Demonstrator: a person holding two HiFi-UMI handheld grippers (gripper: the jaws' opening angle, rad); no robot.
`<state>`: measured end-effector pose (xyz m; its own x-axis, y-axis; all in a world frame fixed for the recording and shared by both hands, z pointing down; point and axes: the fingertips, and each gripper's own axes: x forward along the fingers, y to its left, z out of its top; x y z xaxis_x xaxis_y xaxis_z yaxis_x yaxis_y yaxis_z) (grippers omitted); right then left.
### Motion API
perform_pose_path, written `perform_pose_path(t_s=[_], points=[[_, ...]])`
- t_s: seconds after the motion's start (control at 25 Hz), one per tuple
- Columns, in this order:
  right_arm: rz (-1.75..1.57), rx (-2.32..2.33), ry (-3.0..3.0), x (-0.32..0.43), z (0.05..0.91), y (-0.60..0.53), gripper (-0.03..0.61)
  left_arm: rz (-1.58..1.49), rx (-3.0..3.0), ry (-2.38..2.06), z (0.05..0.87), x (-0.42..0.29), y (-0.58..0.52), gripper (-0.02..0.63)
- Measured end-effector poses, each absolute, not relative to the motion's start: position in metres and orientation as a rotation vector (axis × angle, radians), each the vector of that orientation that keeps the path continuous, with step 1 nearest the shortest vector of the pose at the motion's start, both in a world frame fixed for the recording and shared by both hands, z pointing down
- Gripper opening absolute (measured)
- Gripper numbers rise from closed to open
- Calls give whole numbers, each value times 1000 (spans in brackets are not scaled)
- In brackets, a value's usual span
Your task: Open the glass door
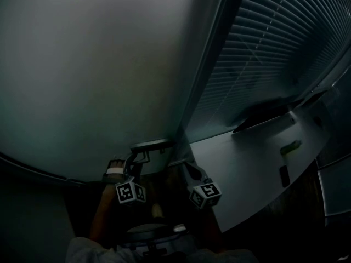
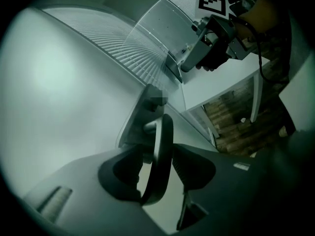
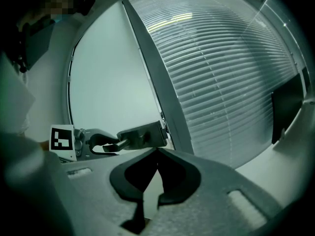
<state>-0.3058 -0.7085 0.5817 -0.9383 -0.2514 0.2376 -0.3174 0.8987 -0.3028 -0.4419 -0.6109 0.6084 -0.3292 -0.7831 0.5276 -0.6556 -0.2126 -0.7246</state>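
The frosted glass door (image 1: 98, 64) fills the left of the head view. Its metal lever handle (image 2: 162, 151) sticks out of a lock plate (image 2: 142, 114) at the door's edge. My left gripper (image 2: 158, 150) has the lever between its jaws, and both pads lie against it. In the head view the left gripper (image 1: 141, 158) sits just under the handle (image 1: 151, 145). Beside it to the right, my right gripper (image 1: 182, 164) holds nothing and touches nothing. Its jaw tips meet in the right gripper view (image 3: 157, 150), which also shows the left gripper (image 3: 106, 144) on the handle.
A dark door post (image 3: 157, 82) runs up beside the lock plate. Right of it is glass with slatted blinds (image 1: 274, 37). A white desk (image 1: 258, 158) with a dark flat object (image 1: 263, 114) stands behind that glass. Wooden floor (image 2: 236, 122) shows below the desk.
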Motion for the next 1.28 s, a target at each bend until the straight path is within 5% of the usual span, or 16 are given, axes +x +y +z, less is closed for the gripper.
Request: perform_pose_path(t_s=[0.56,1.28], points=[[514,464,-2857,-292,581,-706,0,-1793,-1634,1784,617,-445,-610,99],[488,563,-2897,-268,567,-702,0,-1815,-1638,1699,618,-436,-600,76]])
